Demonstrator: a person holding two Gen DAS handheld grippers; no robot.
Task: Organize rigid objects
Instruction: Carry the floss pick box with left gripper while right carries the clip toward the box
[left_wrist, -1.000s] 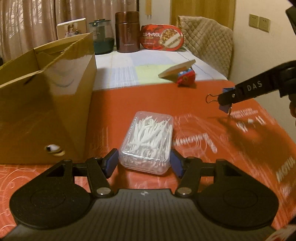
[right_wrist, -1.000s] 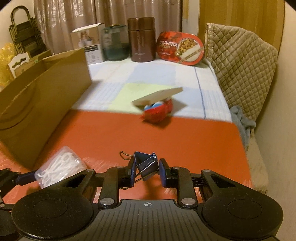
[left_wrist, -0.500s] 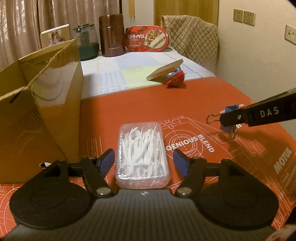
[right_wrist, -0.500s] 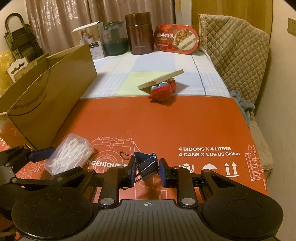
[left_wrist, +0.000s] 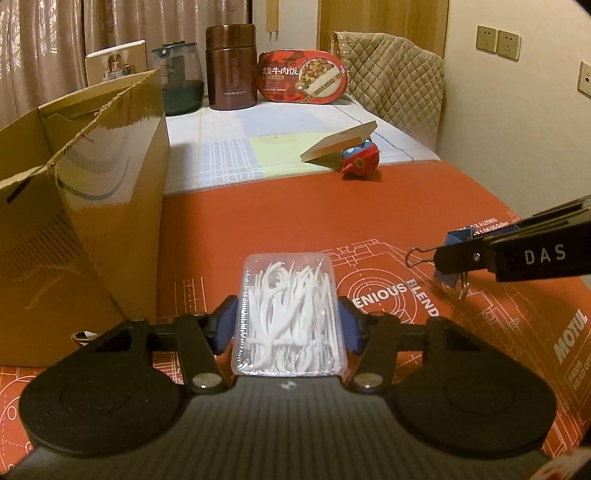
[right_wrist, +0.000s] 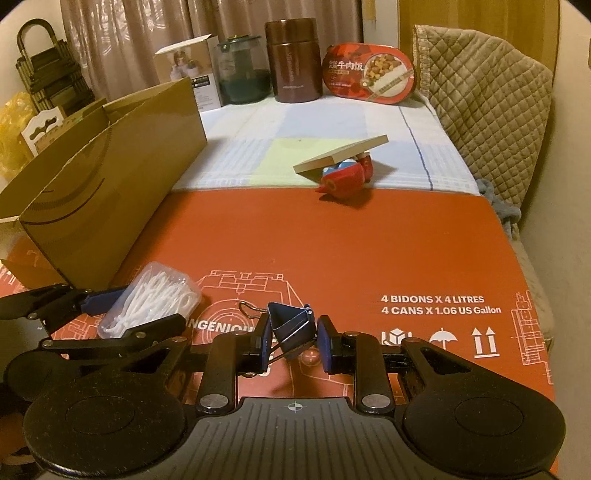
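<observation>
Between the blue pads of the left gripper, whose jaws are closing, lies a clear rectangular plastic box of white floss picks, its sides at the pads. Right gripper: jaws pinched on a blue metal binder clip with wire handles. Both hang over a flat red printed cardboard sheet. Left of the box stands a glossy brown paper bag; farther off, a thin wooden board leans on a red, rounded toy.

Clear floss-pick box, blue binder clip
</observation>
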